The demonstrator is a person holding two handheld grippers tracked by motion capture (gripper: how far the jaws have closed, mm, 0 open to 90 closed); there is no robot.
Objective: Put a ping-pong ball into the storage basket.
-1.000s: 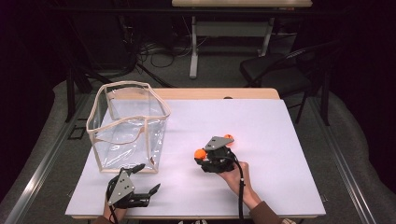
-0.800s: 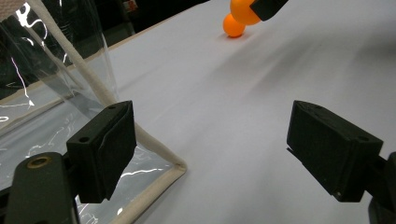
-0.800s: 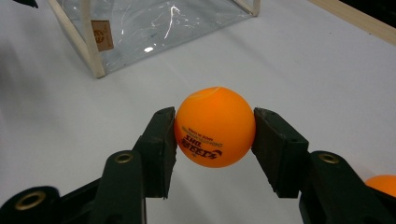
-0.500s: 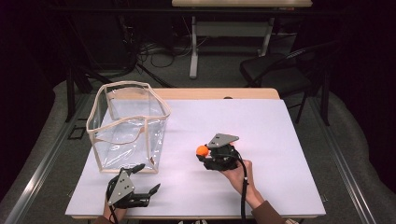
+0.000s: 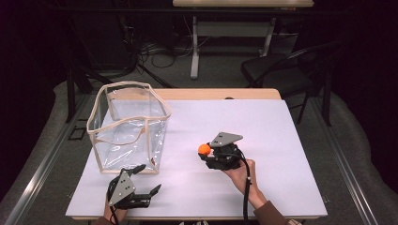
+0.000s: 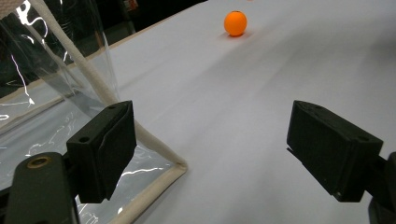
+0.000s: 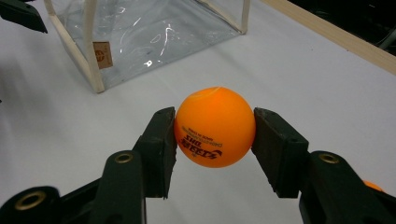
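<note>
- The small orange plastic ball (image 7: 215, 126) sits pinched between the right gripper (image 5: 211, 151)'s two black jaws, near mid-table.
- The clear plastic box with cream trim (image 5: 129, 126) lies to its left — open top, probably the drop spot.
- The left gripper (image 5: 143, 180) rests wide open, holding nothing, just beside the box's near corner.

black tongs (image 5: 210, 153), grey tri plate, blk cable, brown sleeve (image 5: 268, 216)

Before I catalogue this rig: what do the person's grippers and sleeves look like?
Both the left gripper and right gripper are black, each topped by a grey three-cornered plate, with blocky black fingers and brass-coloured rivets. A black cable trails from the right one. The sleeve is brown.
</note>
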